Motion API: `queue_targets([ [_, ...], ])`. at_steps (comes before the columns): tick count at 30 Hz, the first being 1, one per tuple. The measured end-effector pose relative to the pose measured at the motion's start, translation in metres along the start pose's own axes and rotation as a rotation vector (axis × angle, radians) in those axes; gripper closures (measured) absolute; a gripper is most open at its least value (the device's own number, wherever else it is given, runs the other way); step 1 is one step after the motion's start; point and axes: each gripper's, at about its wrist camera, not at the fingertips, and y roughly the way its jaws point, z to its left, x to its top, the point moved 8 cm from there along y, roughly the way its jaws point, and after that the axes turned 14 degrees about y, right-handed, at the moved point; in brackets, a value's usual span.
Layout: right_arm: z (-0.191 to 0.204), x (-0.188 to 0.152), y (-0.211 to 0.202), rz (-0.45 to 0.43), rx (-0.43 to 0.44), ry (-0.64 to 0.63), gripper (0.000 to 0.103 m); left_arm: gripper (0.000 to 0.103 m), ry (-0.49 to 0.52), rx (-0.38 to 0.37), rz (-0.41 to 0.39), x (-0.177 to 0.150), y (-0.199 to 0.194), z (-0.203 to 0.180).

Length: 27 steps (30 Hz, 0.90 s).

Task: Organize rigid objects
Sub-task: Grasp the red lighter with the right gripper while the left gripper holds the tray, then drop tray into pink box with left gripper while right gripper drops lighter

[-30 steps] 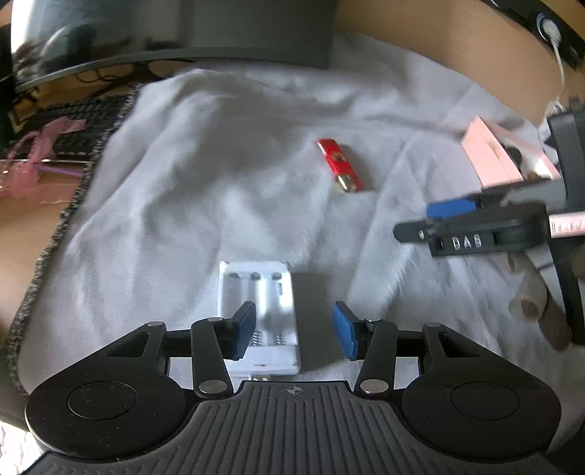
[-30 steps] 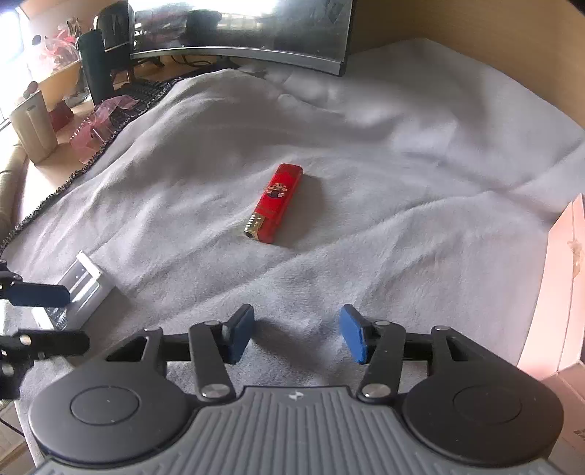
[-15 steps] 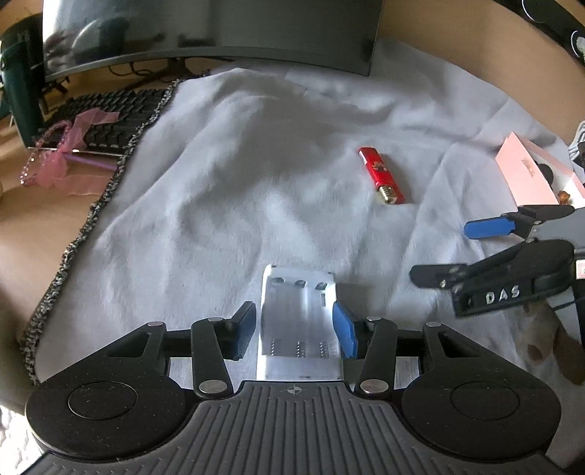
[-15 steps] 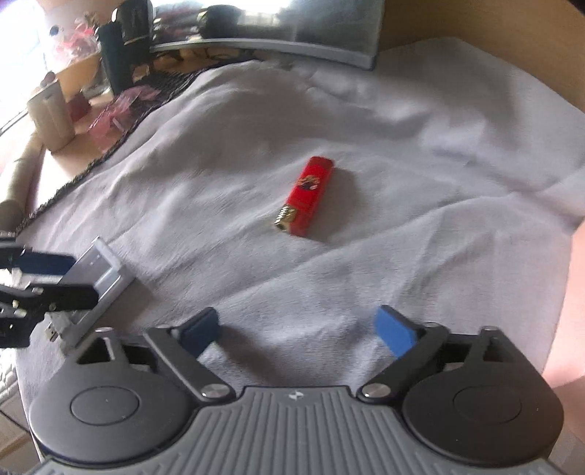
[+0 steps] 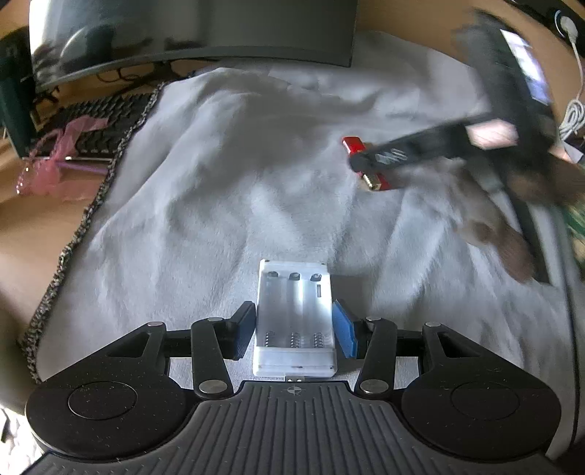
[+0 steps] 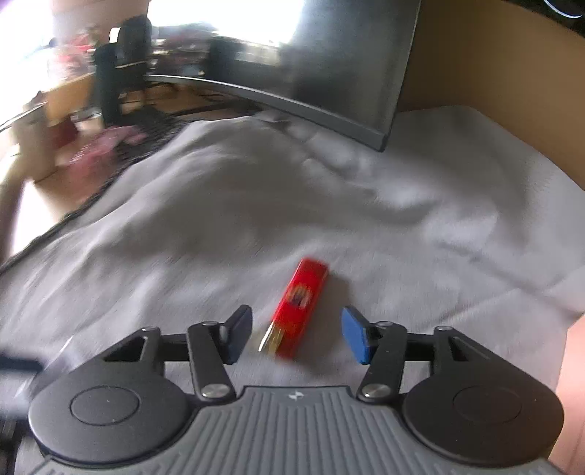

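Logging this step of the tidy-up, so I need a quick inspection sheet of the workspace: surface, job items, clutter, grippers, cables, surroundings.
Surface: white fleece cloth, wrinkled.
Job's things: white battery holder, empty, between the left pads; red lighter lying on the cloth.
Clutter: pink ribbon off the cloth.
Grippers: left gripper pads against the holder's sides; right gripper open around the lighter, not touching.
Cables: white cable.
Surroundings: curved monitor, keyboard.
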Motion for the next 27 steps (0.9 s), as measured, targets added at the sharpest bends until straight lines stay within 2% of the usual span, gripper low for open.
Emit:
queue_targets([
  [2, 0.001, 0.003, 0.016, 0.051, -0.011, 0.018, 0.074, 0.052, -0.007, -0.003, 0.001, 0.0, 0.001, 0.001],
  [4, 0.005, 0.004, 0.016, 0.045, -0.013, 0.001, 0.079, 0.051, -0.006, -0.009, 0.019, -0.001, 0.004, 0.001],
  [12, 0.003, -0.009, -0.034, 0.038, 0.03, -0.003, 0.08, 0.049, 0.027, -0.017, -0.007, -0.001, 0.012, 0.001],
  [15, -0.008, -0.021, -0.065, 0.025, 0.03, 0.017, 0.08, 0.05, 0.102, 0.002, -0.04, 0.001, 0.015, -0.003],
  [18, -0.024, -0.041, -0.098, 0.018, -0.005, 0.032, 0.08, 0.05, 0.169, 0.005, -0.042, 0.003, 0.012, -0.013],
  [21, -0.043, -0.064, -0.13, 0.022, -0.04, 0.064, 0.08, 0.05, 0.28, -0.091, -0.061, 0.002, 0.005, -0.037],
  [24, -0.065, -0.09, -0.158, 0.024, -0.111, 0.102, 0.08, 0.05, 0.395, -0.205, -0.076, 0.005, -0.009, -0.071],
  [27, -0.089, -0.116, -0.184, 0.041, -0.18, 0.175, 0.08, 0.05, 0.443, -0.376, -0.084, 0.016, -0.023, -0.11],
])
